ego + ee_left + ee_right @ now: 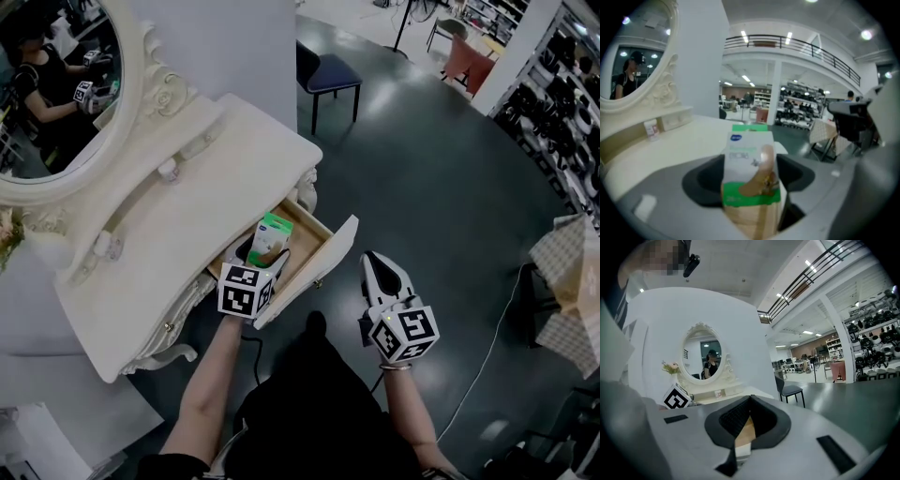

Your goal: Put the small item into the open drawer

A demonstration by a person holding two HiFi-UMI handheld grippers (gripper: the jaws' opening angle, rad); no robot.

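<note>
A small white-and-green box (270, 234) is clamped upright in my left gripper (263, 255), just above the inside of the open wooden drawer (322, 246) of a cream dressing table. In the left gripper view the box (751, 164) stands between the jaws and fills the middle, with a plaster pictured on its face. My right gripper (379, 263) hovers to the right of the drawer front, over the dark floor. Its jaws are shut with nothing held, and in the right gripper view they (746, 427) meet in front of the drawer's pale wood.
The cream table top (187, 220) carries small jars (169, 171) below an oval mirror (56, 94). A dark chair (328, 75) stands beyond the table. A checked cloth (567, 281) and a white cable (497, 328) lie at the right.
</note>
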